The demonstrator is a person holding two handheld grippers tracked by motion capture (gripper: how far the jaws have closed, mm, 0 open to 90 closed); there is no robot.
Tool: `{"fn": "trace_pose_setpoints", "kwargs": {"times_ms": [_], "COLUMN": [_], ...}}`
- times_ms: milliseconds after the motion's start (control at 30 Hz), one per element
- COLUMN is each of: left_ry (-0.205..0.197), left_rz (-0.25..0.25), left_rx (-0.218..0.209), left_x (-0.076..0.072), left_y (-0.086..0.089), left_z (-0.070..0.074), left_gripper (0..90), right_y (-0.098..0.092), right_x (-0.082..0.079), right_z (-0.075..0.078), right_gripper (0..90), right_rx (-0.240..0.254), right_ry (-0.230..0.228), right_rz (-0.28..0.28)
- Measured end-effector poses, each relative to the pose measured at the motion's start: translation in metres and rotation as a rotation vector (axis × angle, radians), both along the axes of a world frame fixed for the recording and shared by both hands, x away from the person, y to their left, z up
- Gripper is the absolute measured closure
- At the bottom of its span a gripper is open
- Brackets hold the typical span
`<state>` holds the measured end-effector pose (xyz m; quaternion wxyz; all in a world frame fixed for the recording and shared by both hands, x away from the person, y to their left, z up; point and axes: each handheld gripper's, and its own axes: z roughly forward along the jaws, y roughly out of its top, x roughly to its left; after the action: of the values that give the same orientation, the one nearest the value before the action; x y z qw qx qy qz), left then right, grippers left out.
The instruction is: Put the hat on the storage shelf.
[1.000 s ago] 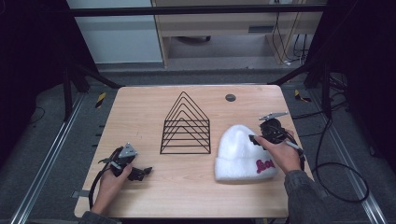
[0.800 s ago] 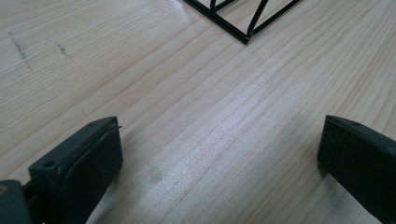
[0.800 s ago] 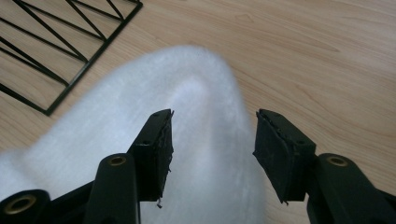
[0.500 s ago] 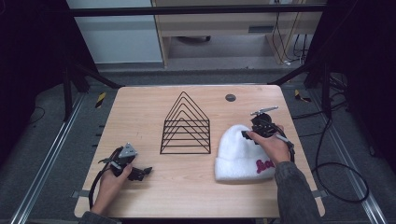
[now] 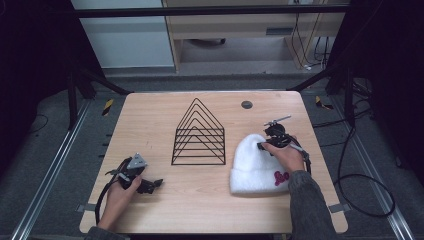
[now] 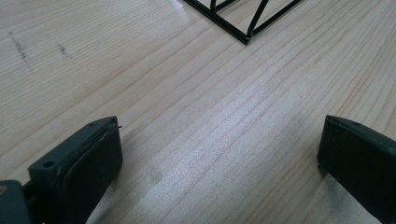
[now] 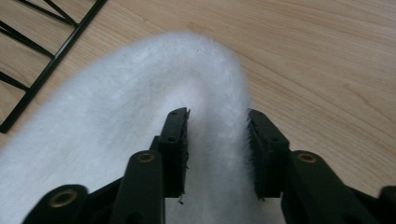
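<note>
- Beanie [image 5: 257, 164], white and fuzzy, lies flat on wooden table [image 5: 150, 115]; long axis runs near-to-far, rounded crown points to the far edge, folded cuff toward the person, red mark on cuff near its right end.
- Right gripper [image 5: 265, 145] sits at the crown end of the beanie, held by right hand [image 5: 286, 156]; cable trails off to the right.
- Right gripper view: beanie [image 7: 140, 116] crown arches up ahead of the jaws, a ridge of fuzzy fabric sits between the two pads [image 7: 177, 144]; jaws narrowed around that fold, fabric touching both pads, so gripping the beanie near its crown.
- Black wire rack [image 5: 199, 134], triangular, stands beyond and left of the right jaws, just beside the beanie; its bars show at top left in right gripper view [image 7: 51, 60].
- Left gripper [image 5: 155, 184] rests low on table in left hand [image 5: 120, 192], well apart from the beanie.
- Left gripper view: jaws spread wide, bare wood between them, nothing held; rack corner [image 6: 243, 32] lies ahead of the jaws.
- Small dark disc [image 5: 246, 104] on table far beyond the right jaws.
</note>
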<state>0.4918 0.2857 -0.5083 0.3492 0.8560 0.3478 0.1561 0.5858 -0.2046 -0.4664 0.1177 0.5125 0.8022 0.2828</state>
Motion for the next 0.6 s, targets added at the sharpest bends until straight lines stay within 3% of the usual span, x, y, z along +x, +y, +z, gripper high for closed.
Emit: {"fn": "trace_pose_setpoints", "kwargs": {"times_ms": [33, 167, 433, 600], "left_ry": [0.0, 0.0, 0.001, 0.001], "left_rz": [0.0, -0.001, 0.006, 0.016], "left_rx": [0.0, 0.0, -0.002, -0.002], "left_x": [0.0, 0.0, 0.0, -0.001], "left_y": [0.0, 0.0, -0.001, -0.002], "left_z": [0.0, 0.0, 0.0, 0.0], "left_gripper": [0.0, 0.0, 0.0, 0.0], "right_y": [0.002, 0.005, 0.007, 0.009], "right_x": [-0.001, -0.007, -0.038, -0.056], "right_z": [0.001, 0.004, 0.026, 0.039], "right_gripper": [75.9, 81.5, 82.6, 82.7], "right_rx": [-0.014, -0.018, 0.014, 0.039], "right_ry": [0.002, -0.014, -0.15, -0.212], "right_rz": [0.019, 0.051, 0.079, 0.096]}}
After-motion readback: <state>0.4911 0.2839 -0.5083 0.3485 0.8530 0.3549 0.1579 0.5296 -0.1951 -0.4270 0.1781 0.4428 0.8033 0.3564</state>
